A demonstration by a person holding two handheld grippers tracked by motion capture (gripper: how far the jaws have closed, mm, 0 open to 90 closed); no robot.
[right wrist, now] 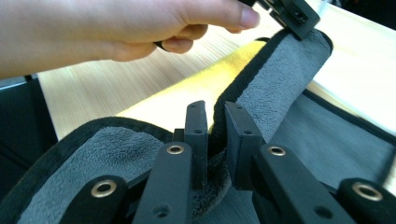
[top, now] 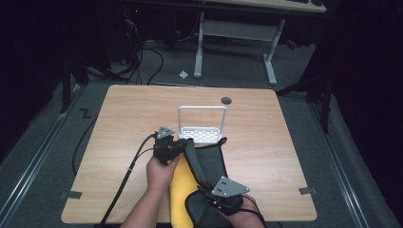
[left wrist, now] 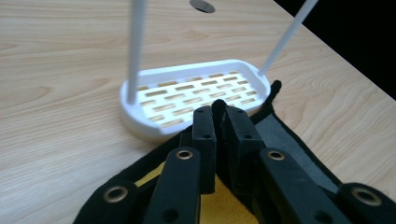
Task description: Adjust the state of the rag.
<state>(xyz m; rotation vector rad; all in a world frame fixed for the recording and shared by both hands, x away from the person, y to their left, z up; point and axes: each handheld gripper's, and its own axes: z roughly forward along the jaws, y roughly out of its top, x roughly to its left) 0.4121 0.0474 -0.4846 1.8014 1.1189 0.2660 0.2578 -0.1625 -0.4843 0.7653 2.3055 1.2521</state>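
The left tongs (top: 177,145) pinch the far edge of the cloth (top: 209,159), jaws nearly together with the black hem squeezed between them; in the left gripper view the hem (left wrist: 218,108) stands up between the two pads, just short of the white rack (left wrist: 154,86). The cloth is grey with a black border and a yellow underside (top: 183,190), and it lies on the near half of the desk (top: 119,123), partly lifted and folded along the held edge.

That held edge is the thing the next move turns on. It runs as a long line from the left tongs, up near the rack, down and toward the person to the right tongs (top: 216,203) at the near edge of the desk. The right gripper view looks straight along it: the hem (right wrist: 212,128) is clamped between narrow jaws at the bottom, and the fold rises away to the left tongs (right wrist: 292,16) at the top, with the left hand (right wrist: 121,28) over the yellow side.

So both tongs grip the same border, one at each end, and the cloth's long axis lies between them, running near to far rather than across the desk. The rack stands just beyond the far end, touching or almost touching the cloth; the left tongs are by far the nearer to it. Any fold or carry probably has to keep that far end clear of the rack's upright wire (top: 202,108).
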